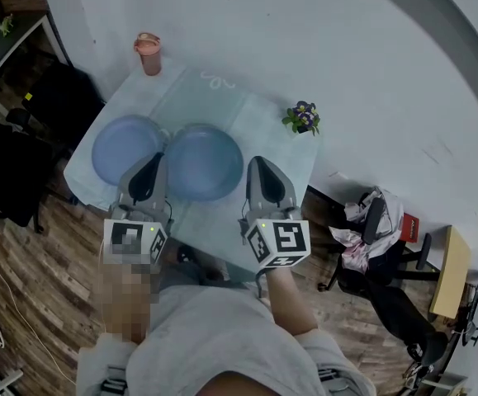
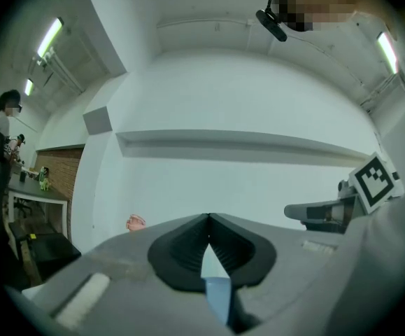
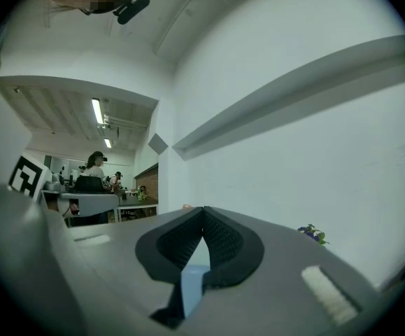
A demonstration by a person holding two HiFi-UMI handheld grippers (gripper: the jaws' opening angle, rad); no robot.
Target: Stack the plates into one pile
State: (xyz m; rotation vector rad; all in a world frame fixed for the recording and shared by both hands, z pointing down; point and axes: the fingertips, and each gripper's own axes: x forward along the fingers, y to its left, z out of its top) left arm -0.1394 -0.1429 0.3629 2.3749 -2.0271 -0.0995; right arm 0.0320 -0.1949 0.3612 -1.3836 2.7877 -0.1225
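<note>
You've got your left gripper (image 1: 154, 160) and right gripper (image 1: 256, 163) both pressed together on nothing, with the two round pale-blue plates side by side left of centre frame, the left plate (image 1: 121, 143) nearest your left gripper, the right plate (image 1: 205, 162) between both.
</note>
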